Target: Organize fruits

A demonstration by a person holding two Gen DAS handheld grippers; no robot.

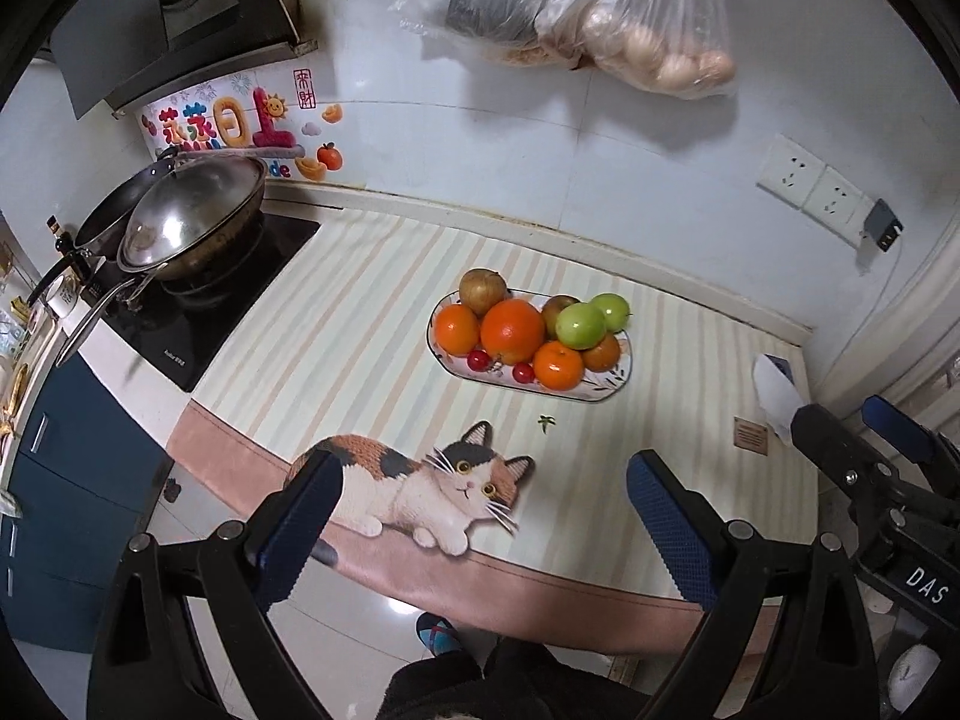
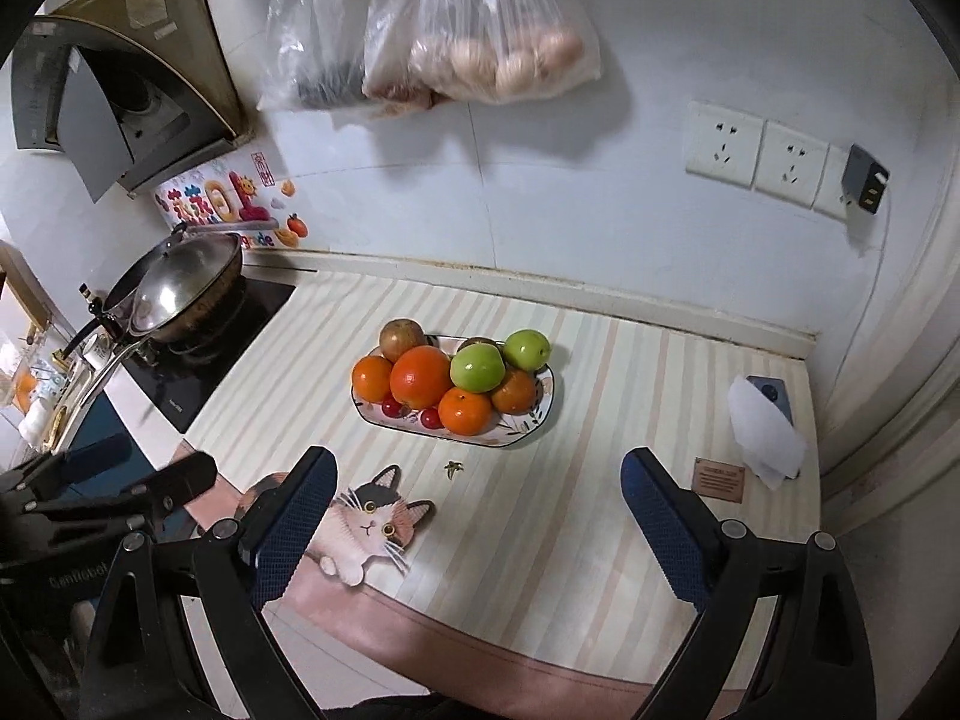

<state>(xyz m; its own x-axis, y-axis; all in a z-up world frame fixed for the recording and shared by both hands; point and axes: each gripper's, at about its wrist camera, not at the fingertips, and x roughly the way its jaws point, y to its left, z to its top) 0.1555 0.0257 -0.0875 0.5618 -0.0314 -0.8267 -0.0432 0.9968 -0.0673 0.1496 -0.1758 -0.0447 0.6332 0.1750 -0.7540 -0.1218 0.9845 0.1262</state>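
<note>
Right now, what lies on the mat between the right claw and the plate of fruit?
Only a small green leaf sprig on the striped mat, seen in the right wrist view, between the open right claw and the oval patterned fruit plate.

The plate floor is mostly hidden under fruit. A brownish fruit behind the green apples is largely covered; its kind cannot be told. The small green scrap before the plate is too small to identify. Text on the brown label near the surface's right edge is illegible. Dark contents of the left hanging bag are unclear. The range hood is cut by the frame edge.
</note>
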